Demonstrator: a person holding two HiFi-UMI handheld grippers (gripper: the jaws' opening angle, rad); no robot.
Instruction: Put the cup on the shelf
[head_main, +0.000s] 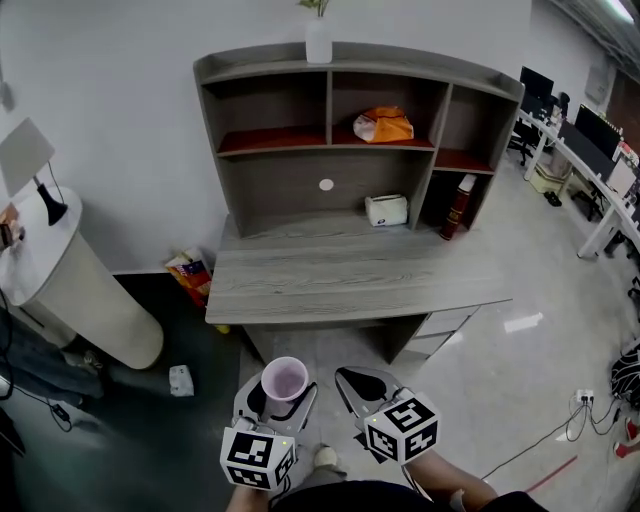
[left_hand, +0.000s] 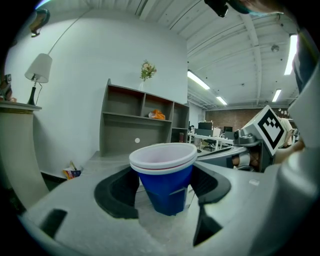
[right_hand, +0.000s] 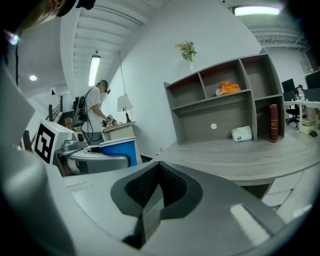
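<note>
Cup (left_hand: 165, 182) — blue, white-rimmed, upright — is clamped between the jaws of the left gripper (head_main: 280, 395), short of the desk (head_main: 350, 275), at the head view's 6 o'clock. The shelf (head_main: 290, 140) is seen at 12 o'clock, well apart. The right gripper (right_hand: 159, 170) is held at the cup's 3 o'clock, jaws pressed together on nothing.

place: open office | cues: monitor desks (head_main: 588, 165), office chairs (head_main: 522, 138), strip lights (left_hand: 199, 80)
</note>
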